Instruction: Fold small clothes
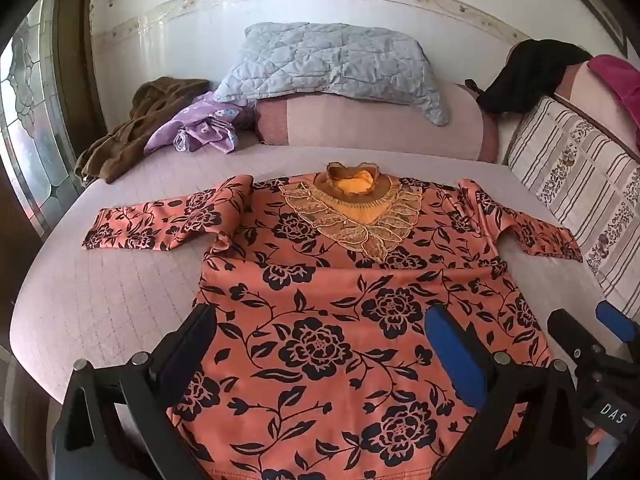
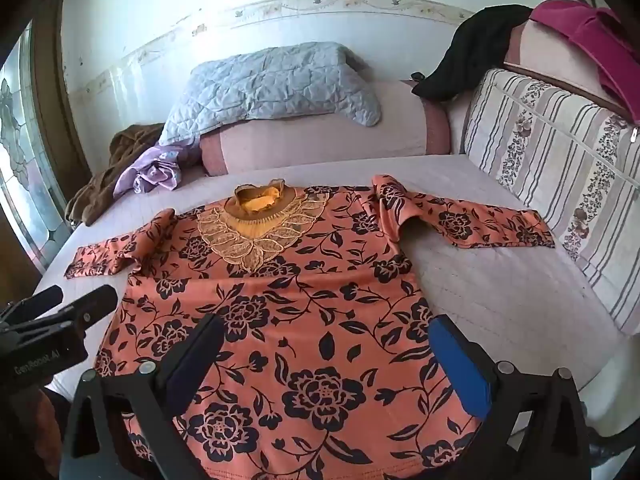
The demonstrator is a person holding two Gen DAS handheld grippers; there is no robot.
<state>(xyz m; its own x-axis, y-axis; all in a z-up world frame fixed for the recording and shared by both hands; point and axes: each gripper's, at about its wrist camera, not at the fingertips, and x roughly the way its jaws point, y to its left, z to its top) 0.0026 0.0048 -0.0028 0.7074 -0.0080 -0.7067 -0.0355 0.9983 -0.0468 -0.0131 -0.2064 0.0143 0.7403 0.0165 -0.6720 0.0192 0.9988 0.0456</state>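
1. Your left gripper [image 1: 320,356] sits nearest the lens, jaws spread as wide as they go, holding nothing; the hem of the orange floral top [image 1: 340,320] lies flat on the bed between and beneath its fingers, which hang above the cloth.
2. Your right gripper [image 2: 324,360] is the same: fully spread, empty, hovering over the lower right part of the top [image 2: 288,320].
3. You have the top laid face up on the pale mattress [image 2: 500,300], collar away from you, both sleeves stretched out sideways, each bunched slightly at the shoulder.
4. You have no box, basket or bin in either view; the bed itself carries everything.
5. At the far end, a grey quilted pillow [image 1: 336,64] rests on a pink bolster [image 1: 372,124].
6. Beside the bolster lie a lilac garment [image 1: 200,128] and a brown one [image 1: 132,132], crumpled together.
7. Along the right edge runs a striped floral cushion [image 2: 552,160], with a black item [image 2: 476,52] and something magenta [image 2: 588,40] above it, possibly clothing; the fisheye edge is too warped to be sure.
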